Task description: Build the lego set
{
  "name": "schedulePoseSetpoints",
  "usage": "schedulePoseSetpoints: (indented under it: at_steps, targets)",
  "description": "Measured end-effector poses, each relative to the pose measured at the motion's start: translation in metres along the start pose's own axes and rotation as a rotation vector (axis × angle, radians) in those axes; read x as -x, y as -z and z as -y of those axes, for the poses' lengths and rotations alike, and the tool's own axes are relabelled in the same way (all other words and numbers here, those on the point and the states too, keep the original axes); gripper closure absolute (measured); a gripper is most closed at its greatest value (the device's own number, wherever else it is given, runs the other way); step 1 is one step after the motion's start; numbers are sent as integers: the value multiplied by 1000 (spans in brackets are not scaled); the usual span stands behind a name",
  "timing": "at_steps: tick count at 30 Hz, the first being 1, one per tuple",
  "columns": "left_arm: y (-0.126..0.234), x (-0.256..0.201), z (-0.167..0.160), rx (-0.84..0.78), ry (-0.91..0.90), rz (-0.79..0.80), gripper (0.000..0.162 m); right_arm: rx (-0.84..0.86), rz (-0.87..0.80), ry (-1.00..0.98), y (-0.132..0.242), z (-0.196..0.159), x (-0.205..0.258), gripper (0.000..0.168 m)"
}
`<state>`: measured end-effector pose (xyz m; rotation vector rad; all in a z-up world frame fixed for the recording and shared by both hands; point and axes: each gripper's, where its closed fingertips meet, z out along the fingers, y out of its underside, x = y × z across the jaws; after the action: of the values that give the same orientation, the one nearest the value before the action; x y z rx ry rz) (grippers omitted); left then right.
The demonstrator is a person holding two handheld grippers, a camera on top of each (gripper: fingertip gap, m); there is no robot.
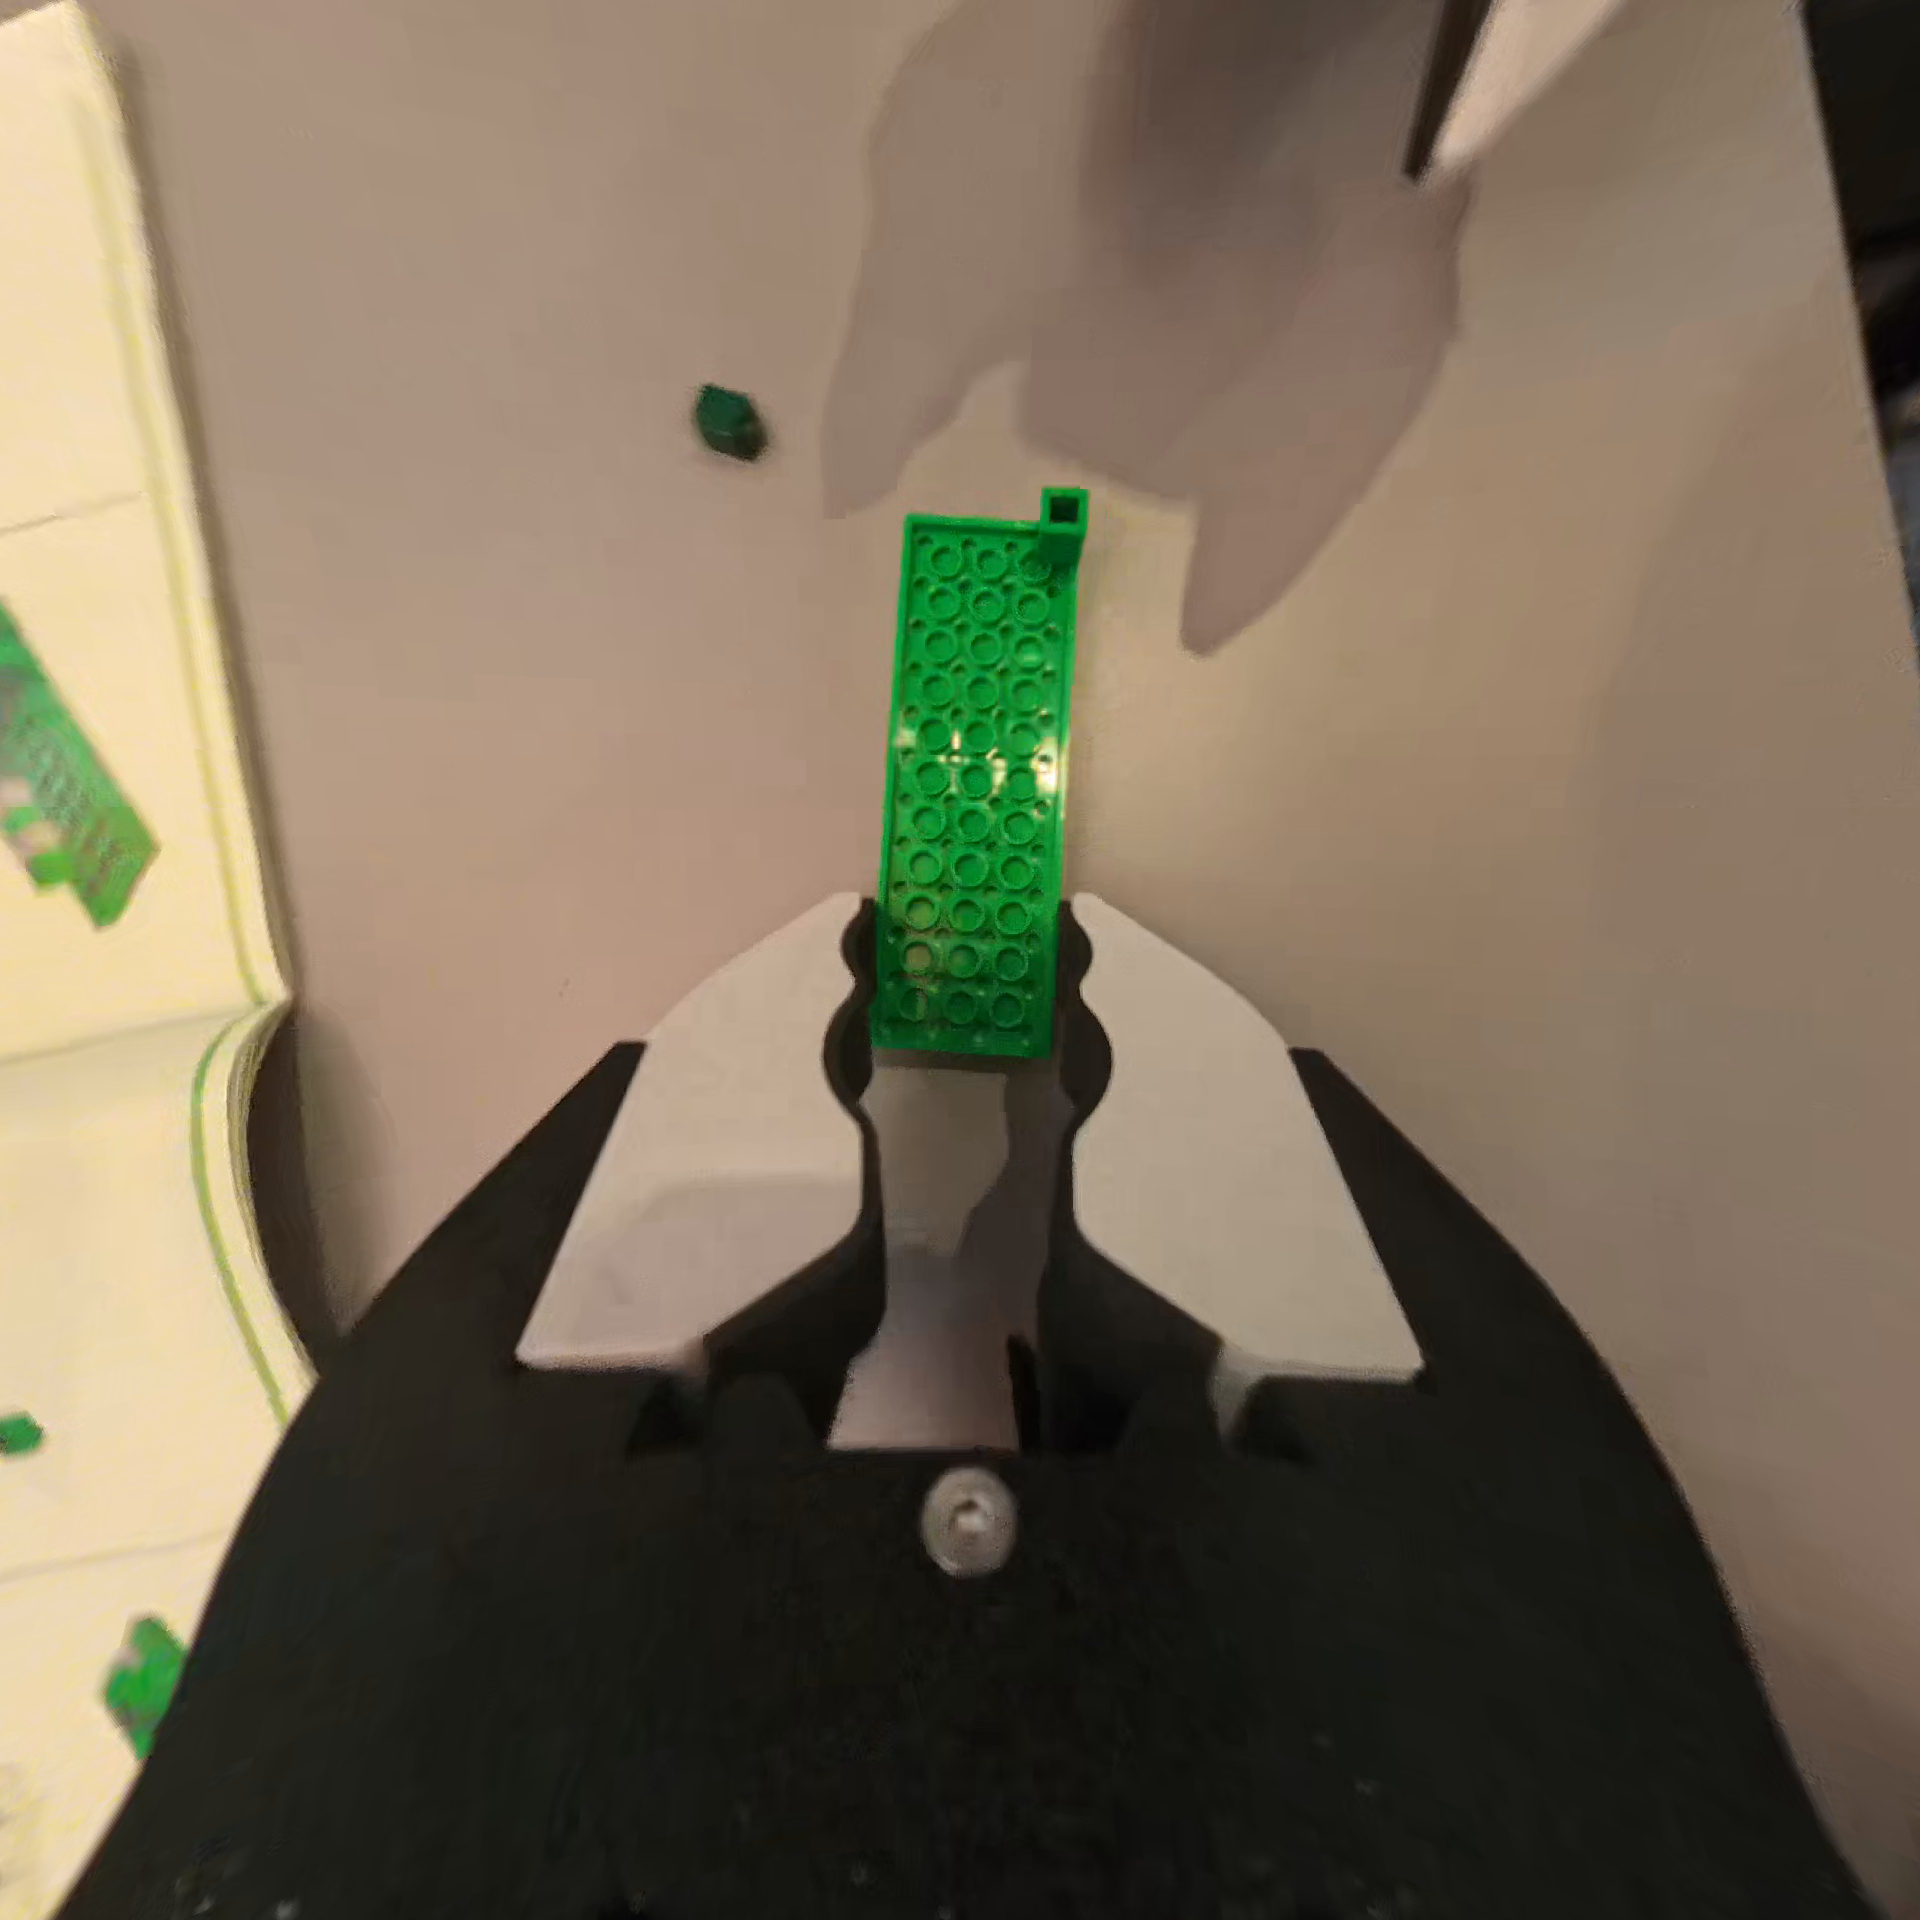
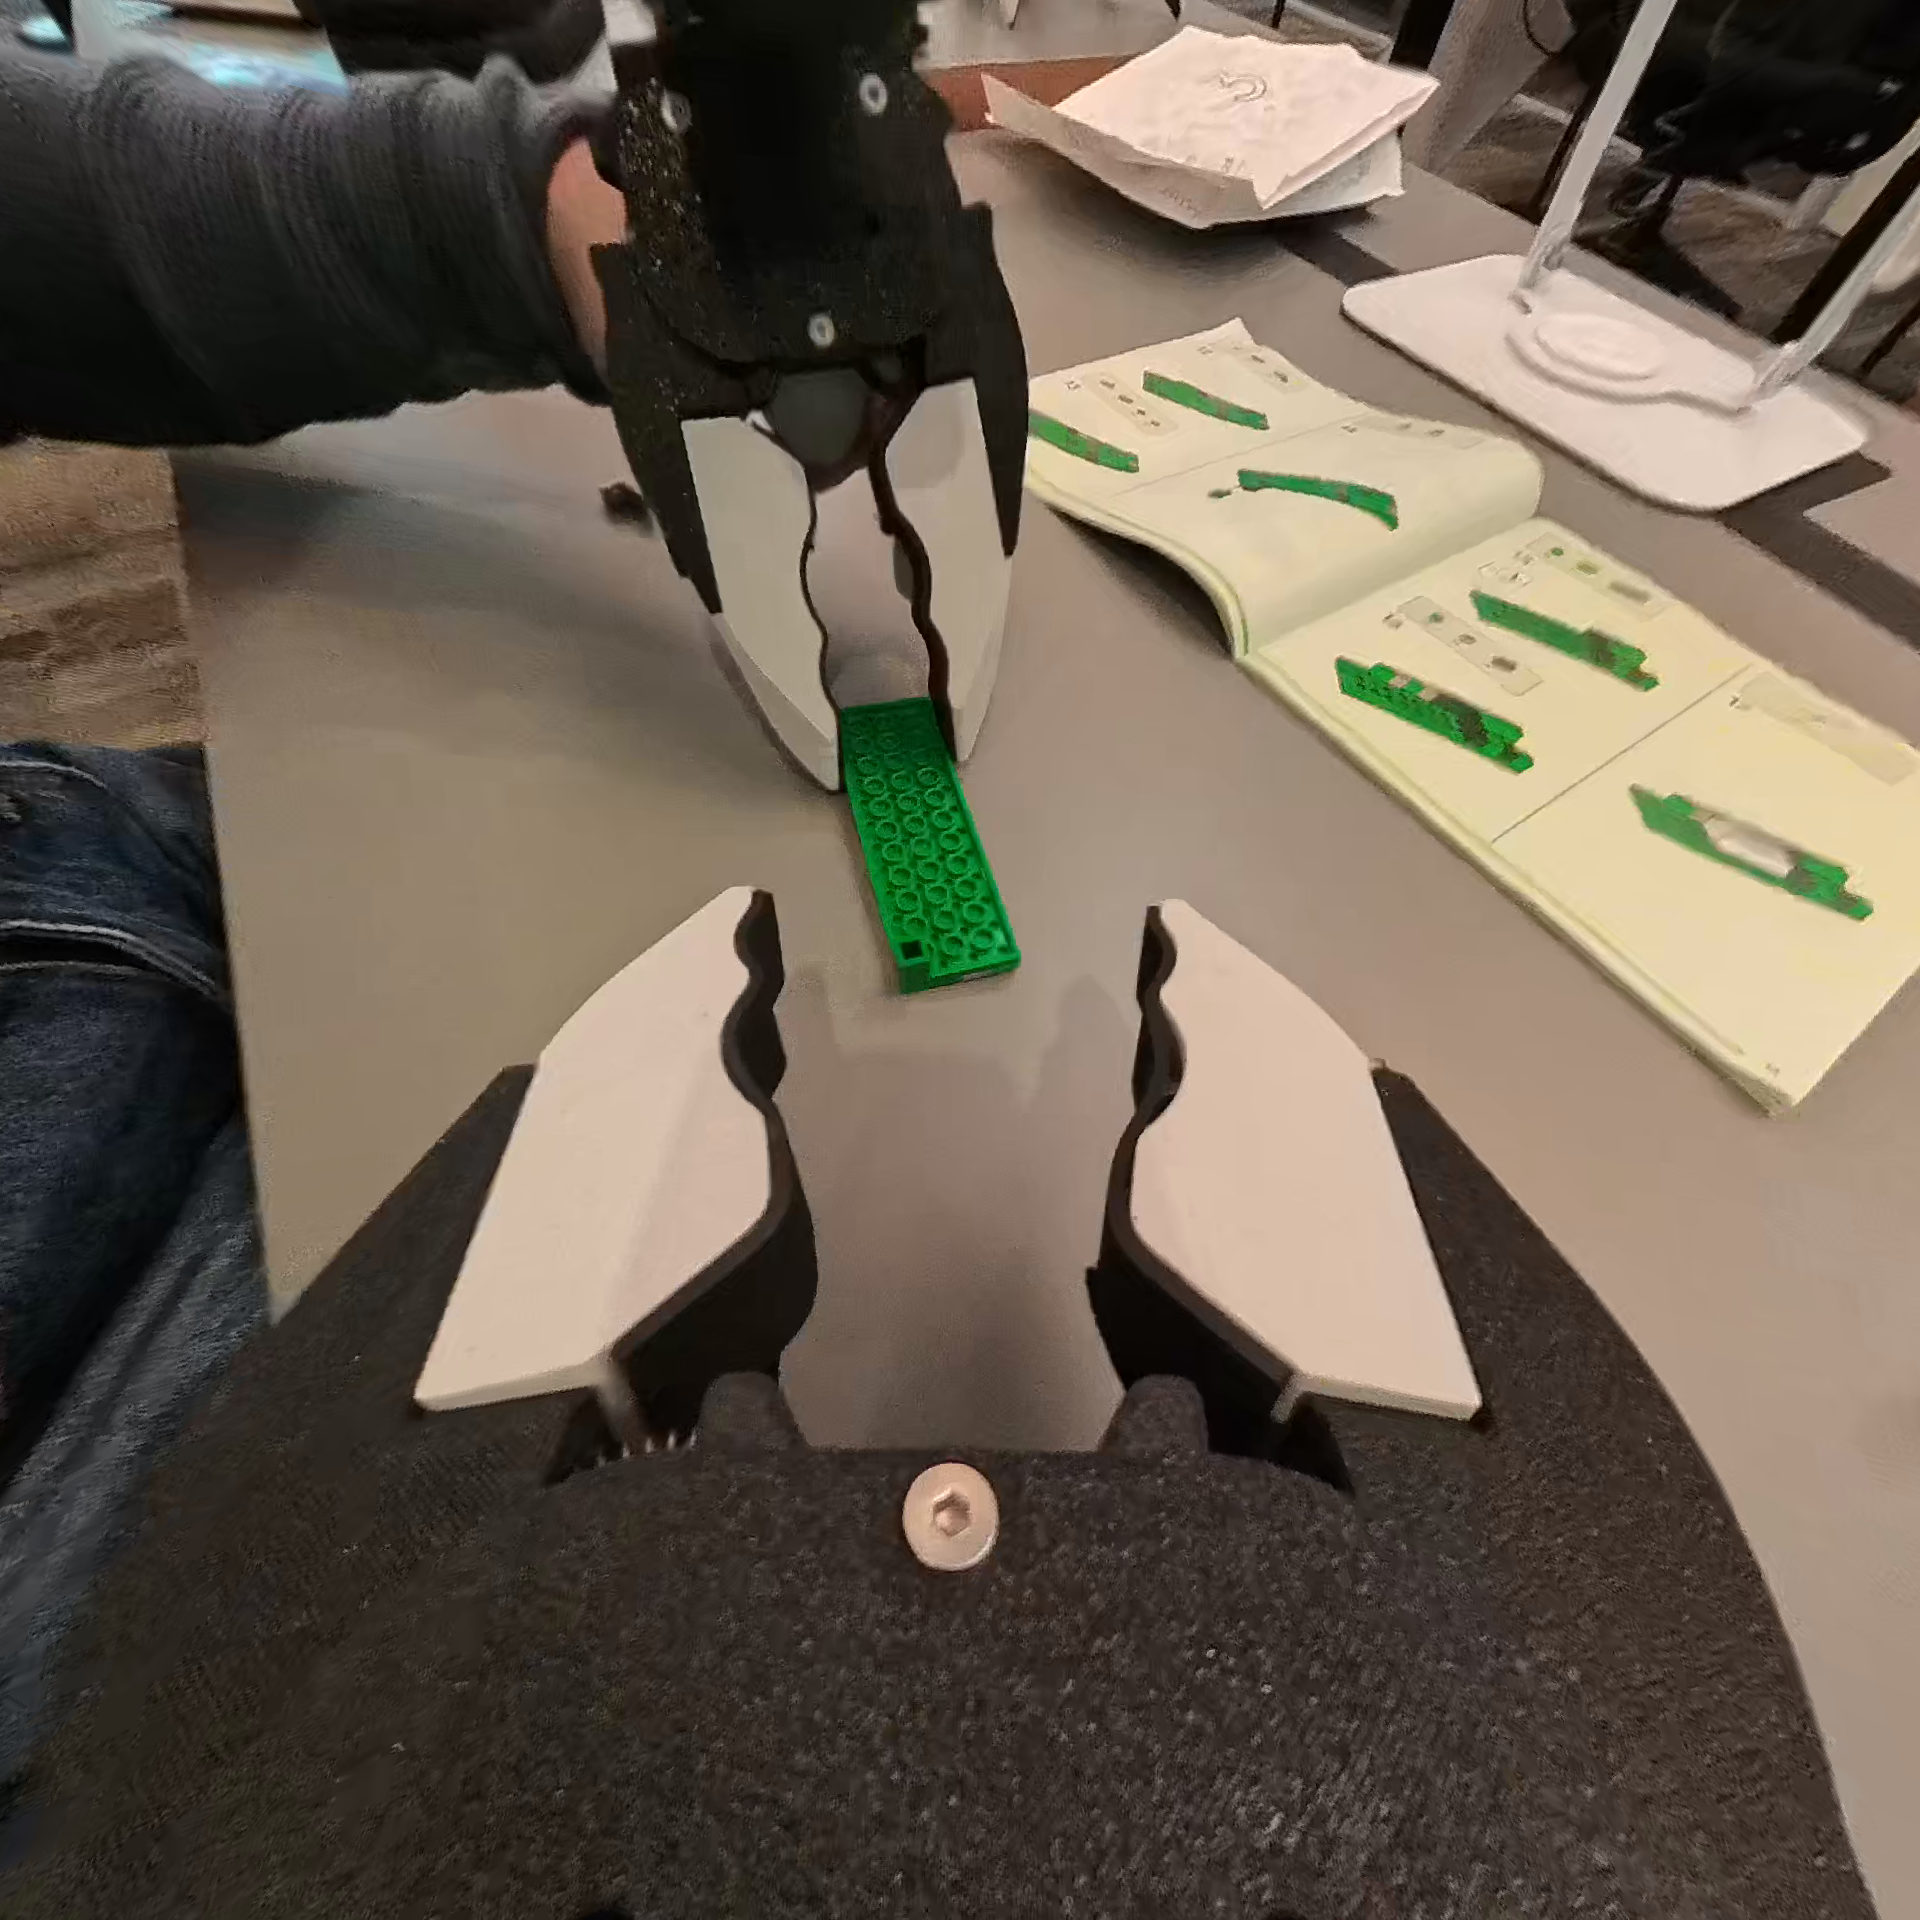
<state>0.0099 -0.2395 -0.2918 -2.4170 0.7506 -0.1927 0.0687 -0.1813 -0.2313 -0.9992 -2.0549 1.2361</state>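
The green plate [image 1: 971, 790] lay underside up on the table [image 2: 1143, 1039], one end pinched between my left gripper [image 1: 966, 935] fingers, a small green brick [image 1: 1062, 523] on its far corner. My right gripper [image 2: 961, 925] hung wide apart just beside that end; the booklet [image 2: 1558, 727] lay nearby

Grey table [image 2: 499, 727] carried everything. White lamp-style stand base [image 2: 1600, 384] sat at far right corner, clear upright arms [image 2: 1590, 156] rose from it. Crumpled white paper bags [image 2: 1216, 114] lay piled at far edge, well apart from stand. Person's dark knit sleeve [image 2: 260, 239] reached in from left. Blue jeans [image 2: 94, 1039] showed beside near left table edge. Wood-pattern floor [image 2: 83, 582] visible beyond.
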Motion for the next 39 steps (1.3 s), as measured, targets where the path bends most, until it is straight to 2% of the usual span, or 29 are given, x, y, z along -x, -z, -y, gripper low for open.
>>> schedulePoseSetpoints:
  at_steps: [2, 5, 9, 12, 15, 19, 21, 23, 25, 28, 31, 34, 37, 38, 39]
  targets:
    - [5, 8, 0, -45, 121, 30, 130, -34, -90, 87, -5, 11, -8, 102]
    - [16, 19, 10, -138, 286, 57, 130, -66, -250, 349, -19, 34, -3, 114]
    - [31, 23, 28, -260, 437, -11, 130, 137, -484, 845, -52, 32, -6, 117]
    - [40, 21, 36, -314, 452, -57, 130, 255, -628, 1063, -64, 27, -24, 126]
    - [46, 17, 42, -348, 429, -70, 130, 277, -751, 1200, -63, 34, -37, 157]
    - [58, 33, 45, -449, 424, 81, 49, 206, -752, 1121, -64, 38, -39, 161]
    - [57, 36, 42, -474, 511, 72, 40, 137, -809, 1104, -59, 48, -42, 162]
    - [58, 27, 52, -593, 609, -64, 49, 91, -855, 1138, -57, 54, -46, 162]
    - [66, 23, 63, -769, 753, -214, 71, 54, -905, 1201, -54, 62, -48, 162]
    - [84, 36, 64, -999, 943, -301, 95, 10, -951, 1240, -47, 67, -53, 162]
    - [74, 32, 63, -976, 986, -318, 105, 17, -990, 1273, -44, 68, -59, 162]
    - [69, 22, 77, -976, 993, -412, 112, 1, -1020, 1290, -40, 73, -58, 162]
    - [71, 25, 83, -1013, 1009, -424, 130, -19, -1040, 1351, -38, 78, -51, 162]
    - [71, 25, 85, -1017, 1007, -433, 145, -21, -1044, 1366, -38, 79, -49, 162]
    - [72, 23, 87, -1019, 998, -448, 153, -20, -1046, 1372, -38, 79, -48, 162]
